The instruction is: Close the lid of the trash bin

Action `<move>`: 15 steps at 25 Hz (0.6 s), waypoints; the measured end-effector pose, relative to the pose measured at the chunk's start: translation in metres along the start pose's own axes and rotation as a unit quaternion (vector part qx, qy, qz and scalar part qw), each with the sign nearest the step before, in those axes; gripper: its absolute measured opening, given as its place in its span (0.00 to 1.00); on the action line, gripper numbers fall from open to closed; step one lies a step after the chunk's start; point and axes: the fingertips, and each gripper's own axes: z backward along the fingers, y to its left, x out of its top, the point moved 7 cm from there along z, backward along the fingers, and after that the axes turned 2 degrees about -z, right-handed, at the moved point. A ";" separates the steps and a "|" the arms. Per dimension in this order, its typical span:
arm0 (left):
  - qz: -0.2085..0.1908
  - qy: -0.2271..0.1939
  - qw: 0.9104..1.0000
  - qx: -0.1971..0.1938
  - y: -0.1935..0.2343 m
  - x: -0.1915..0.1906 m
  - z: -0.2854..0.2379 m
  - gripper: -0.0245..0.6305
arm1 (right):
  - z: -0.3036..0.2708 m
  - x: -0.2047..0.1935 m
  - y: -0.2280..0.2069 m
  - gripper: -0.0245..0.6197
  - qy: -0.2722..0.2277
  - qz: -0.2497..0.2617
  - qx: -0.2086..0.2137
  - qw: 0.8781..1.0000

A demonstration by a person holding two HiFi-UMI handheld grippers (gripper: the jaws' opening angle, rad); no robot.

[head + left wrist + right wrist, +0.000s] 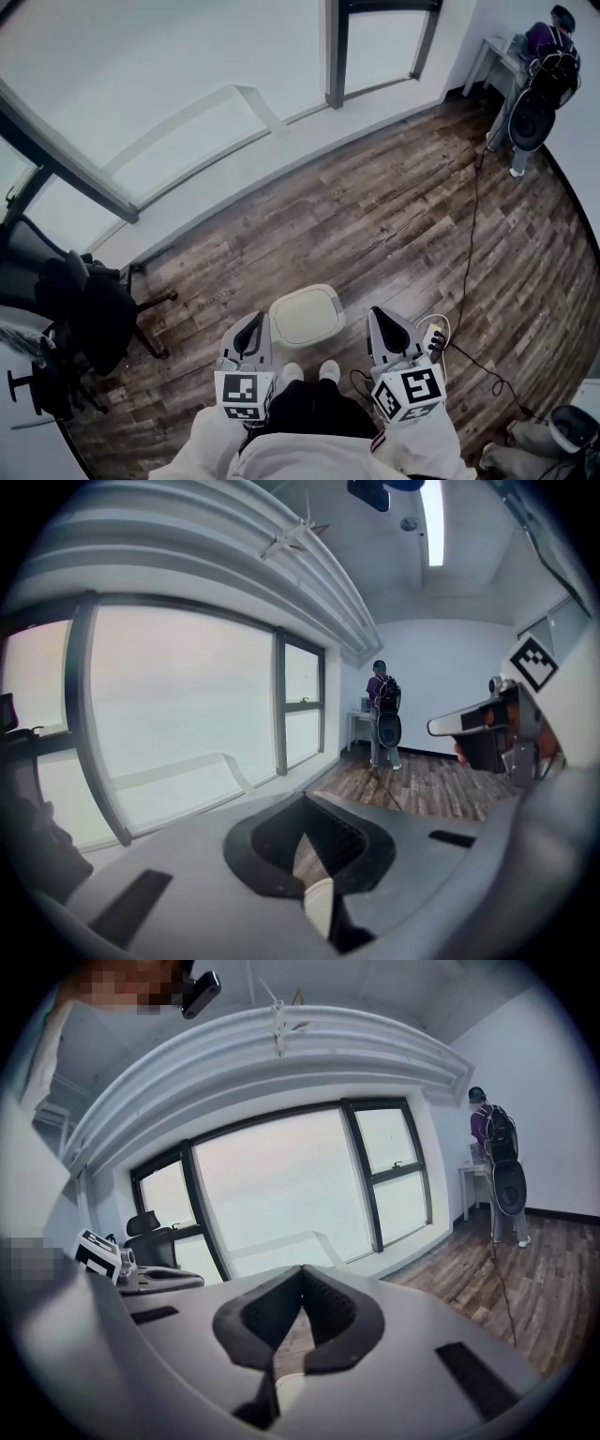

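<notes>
A cream trash bin (306, 317) stands on the wooden floor just ahead of the person's shoes (307, 372). Its top shows as a flat rounded square, so the lid looks down. My left gripper (251, 321) hangs beside the bin's left side and my right gripper (382, 315) beside its right side, both above floor level and apart from it. In each gripper view the jaws meet at their tips with nothing held. A cream sliver of the bin (319, 907) shows through the left gripper (305, 797), and another bit of the bin (289, 1387) below the right gripper (303, 1269).
A black office chair (94, 319) stands at the left by the window wall (187, 122). A black cable (469, 253) runs across the floor to a white plug block (433, 334) near my right gripper. A person (548, 47) stands at a desk far right.
</notes>
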 end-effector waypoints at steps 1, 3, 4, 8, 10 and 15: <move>0.000 -0.005 1.000 0.001 0.001 0.009 0.006 0.04 | 0.003 0.006 0.005 0.07 -0.003 0.001 0.004 1.000; 0.000 -0.016 1.000 0.004 0.001 0.023 0.021 0.04 | 0.011 0.015 0.016 0.07 -0.004 0.004 0.012 1.000; 0.001 -0.021 1.000 0.006 0.001 0.029 0.028 0.04 | 0.014 0.018 0.022 0.07 -0.004 0.006 0.016 1.000; 0.004 -0.034 0.999 0.013 0.003 0.047 0.052 0.04 | 0.025 0.027 0.040 0.07 -0.010 0.011 0.029 0.999; 0.009 -0.038 0.999 0.016 0.005 0.053 0.061 0.04 | 0.029 0.032 0.046 0.07 -0.010 0.014 0.032 0.999; 0.013 -0.051 0.998 0.018 0.008 0.061 0.075 0.04 | 0.038 0.037 0.053 0.07 -0.007 0.031 0.026 0.999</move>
